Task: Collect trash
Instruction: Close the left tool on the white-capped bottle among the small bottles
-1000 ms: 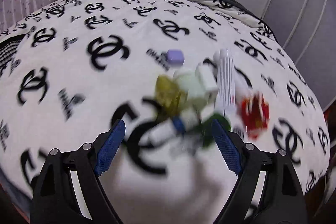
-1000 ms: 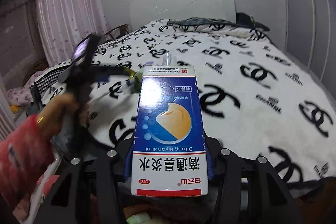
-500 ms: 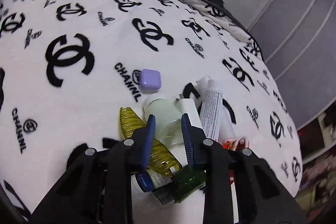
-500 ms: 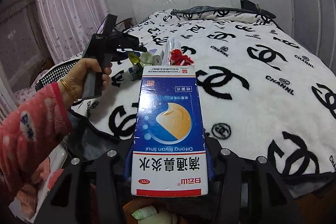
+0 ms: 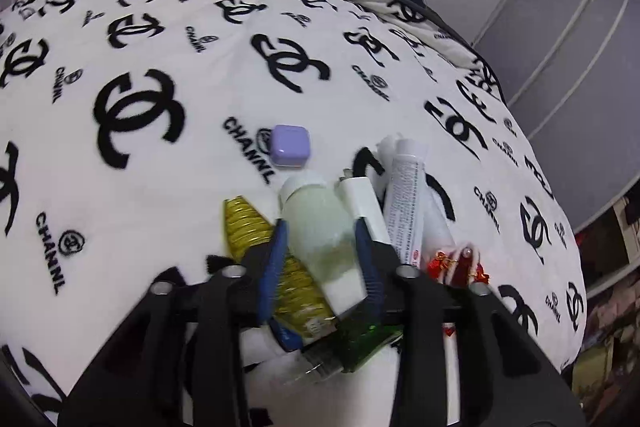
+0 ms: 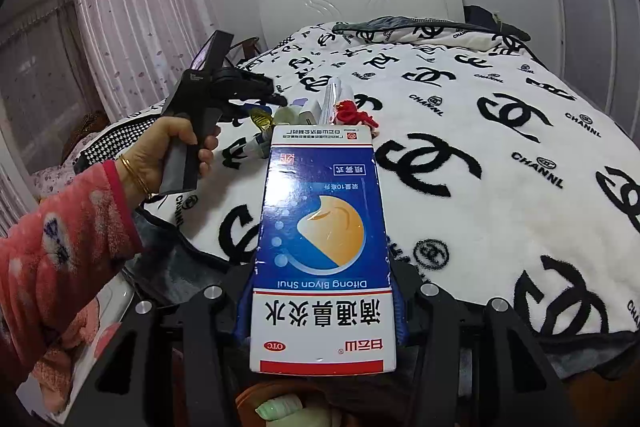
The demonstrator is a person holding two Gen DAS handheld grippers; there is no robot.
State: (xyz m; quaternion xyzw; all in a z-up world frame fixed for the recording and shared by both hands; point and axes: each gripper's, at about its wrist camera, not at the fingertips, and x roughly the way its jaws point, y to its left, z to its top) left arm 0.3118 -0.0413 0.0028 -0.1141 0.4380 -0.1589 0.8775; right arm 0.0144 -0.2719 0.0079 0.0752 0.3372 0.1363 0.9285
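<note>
On the bed, in the left wrist view, the left gripper (image 5: 320,247) had its blue-padded fingers (image 5: 274,263) pressed against both sides of a pale green bottle (image 5: 320,227) in a small heap of trash. The bottle lay on the logo-printed blanket (image 5: 160,155) between a yellow ridged piece (image 5: 246,227) and a white box (image 5: 366,203). Just beside the box lay a white printed tube (image 5: 406,203); a red tasselled item (image 5: 456,263) sat at the heap's right edge. A green glass piece (image 5: 360,341) lay under the gripper. A lilac square case (image 5: 290,146) sat apart, further up the blanket.

In the right wrist view, the right gripper (image 6: 322,303) was clamped on a blue-and-white medicine carton (image 6: 324,247), held upside down above the blanket edge. The left hand (image 6: 168,151), in a pink sleeve (image 6: 60,259), gripped its tool's handle at the heap.
</note>
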